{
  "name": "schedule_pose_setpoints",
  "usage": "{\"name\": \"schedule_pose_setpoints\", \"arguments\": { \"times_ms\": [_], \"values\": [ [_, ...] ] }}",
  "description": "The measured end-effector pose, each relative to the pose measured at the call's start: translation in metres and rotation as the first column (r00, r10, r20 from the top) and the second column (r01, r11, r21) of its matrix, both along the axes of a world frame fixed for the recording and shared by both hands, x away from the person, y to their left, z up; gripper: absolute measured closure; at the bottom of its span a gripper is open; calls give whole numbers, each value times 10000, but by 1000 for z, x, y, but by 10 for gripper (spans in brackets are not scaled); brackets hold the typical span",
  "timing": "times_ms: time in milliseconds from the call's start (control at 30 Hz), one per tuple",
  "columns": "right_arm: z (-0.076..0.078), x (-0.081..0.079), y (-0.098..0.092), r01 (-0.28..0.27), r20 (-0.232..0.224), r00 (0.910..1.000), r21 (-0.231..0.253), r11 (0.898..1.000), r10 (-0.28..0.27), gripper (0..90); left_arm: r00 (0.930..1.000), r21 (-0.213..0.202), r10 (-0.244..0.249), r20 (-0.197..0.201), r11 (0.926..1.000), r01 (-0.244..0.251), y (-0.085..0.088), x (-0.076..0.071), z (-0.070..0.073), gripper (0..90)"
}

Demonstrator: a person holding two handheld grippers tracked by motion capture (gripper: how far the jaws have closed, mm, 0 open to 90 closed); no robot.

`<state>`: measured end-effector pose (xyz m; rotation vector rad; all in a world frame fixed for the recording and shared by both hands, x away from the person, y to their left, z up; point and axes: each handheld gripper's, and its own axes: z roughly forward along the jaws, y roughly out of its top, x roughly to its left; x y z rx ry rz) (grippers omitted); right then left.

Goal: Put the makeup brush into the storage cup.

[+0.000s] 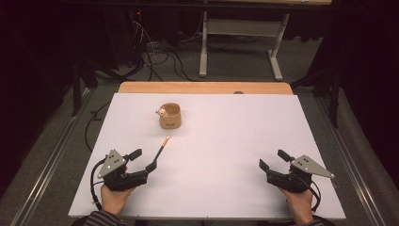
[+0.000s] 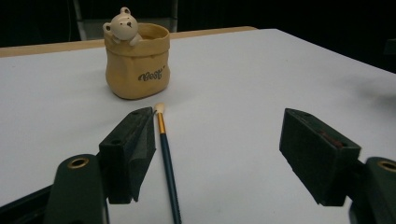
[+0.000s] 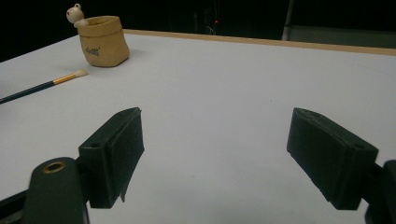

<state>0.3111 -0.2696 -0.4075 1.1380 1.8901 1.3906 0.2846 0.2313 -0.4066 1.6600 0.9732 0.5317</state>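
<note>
here, high view: left gripper (image 1: pixel 144 160) rests at about 7 o'clock on the white table (image 1: pixel 226 188), jaws spread wide, nothing clamped. the paintbrush (image 1: pixel 162 147) lies flat on the table between those jaws, close along one jaw, dark handle toward the gripper, bristle tip pointing to 1 o'clock at the pot. in the left gripper view the paintbrush (image 2: pixel 166 158) runs just beside the jaw on the left; whether it touches that jaw i cannot tell. tan sack-shaped pot (image 1: pixel 170 116) with a small bear figure (image 1: pixel 161 112) on its rim stands upright near 11 o'clock, just beyond the brush tip, apart from it. right gripper (image 1: pixel 272 160) sits at 5 o'clock, jaws released, empty, well apart from the brush.
</note>
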Motion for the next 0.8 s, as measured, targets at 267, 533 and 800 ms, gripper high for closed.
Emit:
{"name": "schedule_pose_setpoints", "arguments": {
  "times_ms": [267,533,800],
  "values": [
    [0,0,0,-28,-34,10000,41,10000,28,202,10000,32,-59,-42,10000,59,-1,0,0,275],
    [0,0,0,-13,-52,10000,67,10000,14,202,9999,-7,-104,-77,9999,104,-2,1,0,275],
    [0,0,1,-137,17,9999,56,9999,137,202,9994,236,-332,5,9992,331,-10,2,0,274]
  ]
}}
